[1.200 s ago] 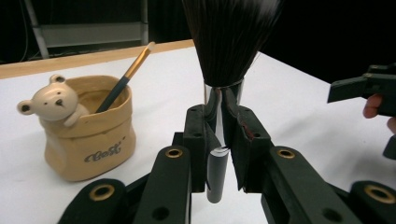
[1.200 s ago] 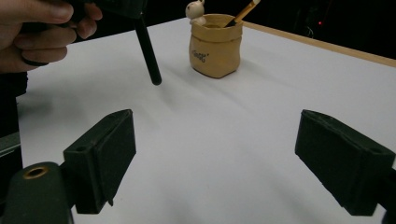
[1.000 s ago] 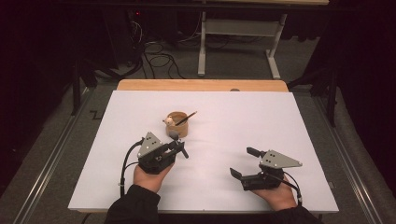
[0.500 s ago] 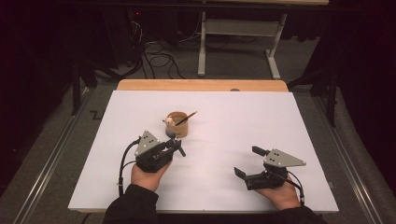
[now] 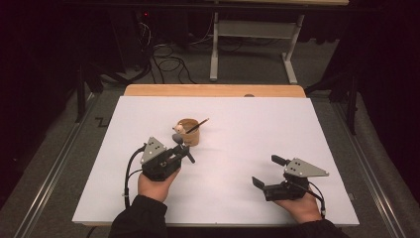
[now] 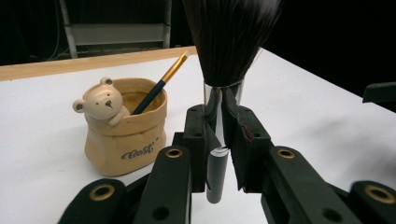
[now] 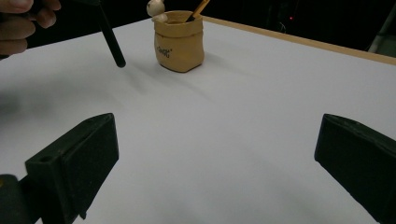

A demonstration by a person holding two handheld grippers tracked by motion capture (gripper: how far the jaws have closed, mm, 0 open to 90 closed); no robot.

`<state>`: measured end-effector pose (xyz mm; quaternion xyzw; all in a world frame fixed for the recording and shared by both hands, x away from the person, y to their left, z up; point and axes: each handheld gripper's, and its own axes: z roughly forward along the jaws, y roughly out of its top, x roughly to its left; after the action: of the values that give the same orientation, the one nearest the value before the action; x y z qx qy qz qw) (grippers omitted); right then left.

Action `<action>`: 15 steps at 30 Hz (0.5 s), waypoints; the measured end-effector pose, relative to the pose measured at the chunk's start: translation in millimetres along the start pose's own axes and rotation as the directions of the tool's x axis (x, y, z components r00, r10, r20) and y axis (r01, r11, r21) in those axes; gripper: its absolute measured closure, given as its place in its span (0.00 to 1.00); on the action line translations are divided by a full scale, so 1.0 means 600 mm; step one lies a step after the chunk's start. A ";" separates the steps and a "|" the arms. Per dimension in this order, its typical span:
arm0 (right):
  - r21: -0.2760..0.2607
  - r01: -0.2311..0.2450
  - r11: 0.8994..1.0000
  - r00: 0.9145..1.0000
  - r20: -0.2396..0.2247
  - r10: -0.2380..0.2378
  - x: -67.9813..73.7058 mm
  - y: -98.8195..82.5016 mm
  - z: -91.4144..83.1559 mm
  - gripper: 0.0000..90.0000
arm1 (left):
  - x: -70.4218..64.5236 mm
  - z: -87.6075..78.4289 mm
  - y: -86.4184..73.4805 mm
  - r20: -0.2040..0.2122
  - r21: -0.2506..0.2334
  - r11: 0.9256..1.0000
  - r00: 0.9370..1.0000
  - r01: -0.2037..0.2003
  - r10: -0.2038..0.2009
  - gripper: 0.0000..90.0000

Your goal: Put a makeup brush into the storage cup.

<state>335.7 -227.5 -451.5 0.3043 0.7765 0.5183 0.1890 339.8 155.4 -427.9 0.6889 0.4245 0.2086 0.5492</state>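
High view: the white, matte worktop [image 5: 322, 129] carries a small tan pot [image 5: 189, 133] at about 11 o'clock from its middle, with a strip of bare wood along the far edge. The pot is shaped like a soft, creased sack with a rolled rim, a pale bear figure [image 6: 102, 103] peeking over it and dark lettering on its side; a thin pencil-like brush [image 6: 159, 85] with a dark stem and gold end leans out of it toward 1 o'clock.

The left hand-held gripper [image 5: 174, 154] sits just at 7 o'clock of the pot, gripped from below by the left hand [image 5: 156, 184], its grey three-cornered plate facing up and its nose aimed toward 1 o'clock. Its black jaws are clamped on the shiny metal collar of a makeup brush [image 6: 223, 70], which stands upright in the left gripper view: a full tuft of dark, fine bristles above, a slim dark handle below. The brush is near the pot and not in it.

The right hand-held gripper [image 5: 266, 173] lies low at 4 o'clock of the worktop, held by the right hand [image 5: 299, 208], pointing toward 10 o'clock. Its blocky black jaws have just been opening and stand wide apart, nothing between them.
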 end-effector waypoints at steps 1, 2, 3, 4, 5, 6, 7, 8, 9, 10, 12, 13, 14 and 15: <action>0.000 0.002 1.000 1.000 0.000 -0.002 0.000 0.000 0.000 0.00 | 0.000 0.001 0.000 -0.003 0.002 1.000 1.000 -0.001 0.001 0.86; 0.000 -0.001 1.000 1.000 0.000 0.001 0.000 0.000 0.001 0.00 | 0.001 0.001 0.001 -0.006 0.004 1.000 1.000 -0.001 0.001 0.86; 0.001 0.003 1.000 1.000 -0.002 -0.003 0.000 0.000 0.001 0.00 | 0.002 0.002 0.002 -0.008 0.001 1.000 1.000 0.002 -0.002 0.86; 0.001 0.005 1.000 1.000 -0.002 -0.005 0.000 -0.001 0.001 0.00 | 0.004 0.002 0.004 -0.011 -0.001 1.000 1.000 0.006 -0.006 0.86; 0.002 0.005 1.000 1.000 -0.002 -0.005 0.000 -0.001 0.001 0.00 | 0.005 0.002 0.006 -0.013 0.000 1.000 1.000 0.008 -0.008 0.86; 0.003 0.002 1.000 1.000 -0.002 -0.002 0.000 -0.001 0.001 0.00 | 0.006 0.002 0.007 -0.013 -0.003 1.000 1.000 0.014 -0.014 0.86; 0.003 0.005 1.000 1.000 -0.001 -0.005 0.000 -0.001 0.001 0.00 | 0.006 0.002 0.009 -0.013 -0.008 1.000 1.000 0.017 -0.017 0.86; 0.004 0.002 1.000 1.000 -0.001 -0.002 0.000 -0.001 0.001 0.00 | 0.006 0.002 0.010 -0.015 -0.006 1.000 1.000 0.015 -0.016 0.86; 0.005 0.001 1.000 1.000 -0.001 -0.001 0.000 -0.001 0.001 0.00 | 0.006 0.002 0.011 -0.015 -0.005 1.000 1.000 0.014 -0.014 0.86; 0.005 0.001 1.000 1.000 -0.001 -0.001 0.000 -0.001 0.001 0.00 | 0.006 0.001 0.012 -0.016 -0.004 1.000 1.000 0.014 -0.014 0.86; 0.005 0.002 1.000 1.000 -0.002 -0.002 0.000 -0.002 0.002 0.00 | 0.006 0.000 0.017 -0.018 -0.005 1.000 1.000 0.016 -0.016 0.86; 0.004 0.002 1.000 1.000 -0.004 -0.002 0.000 -0.002 0.002 0.00 | 0.007 -0.001 0.018 -0.018 -0.009 1.000 1.000 0.018 -0.018 0.86; 0.005 -0.001 1.000 1.000 -0.003 0.001 0.000 -0.002 0.003 0.00 | 0.008 -0.001 0.020 -0.018 -0.008 1.000 1.000 0.019 -0.019 0.86; 0.004 0.003 1.000 1.000 -0.003 -0.003 0.000 -0.002 0.003 0.00 | 0.008 -0.001 0.021 -0.019 -0.010 1.000 1.000 0.021 -0.021 0.86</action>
<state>336.3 -226.5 -453.0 0.3028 0.7784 0.5168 0.1878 346.8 159.2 -416.6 0.6796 0.4360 0.2115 0.5507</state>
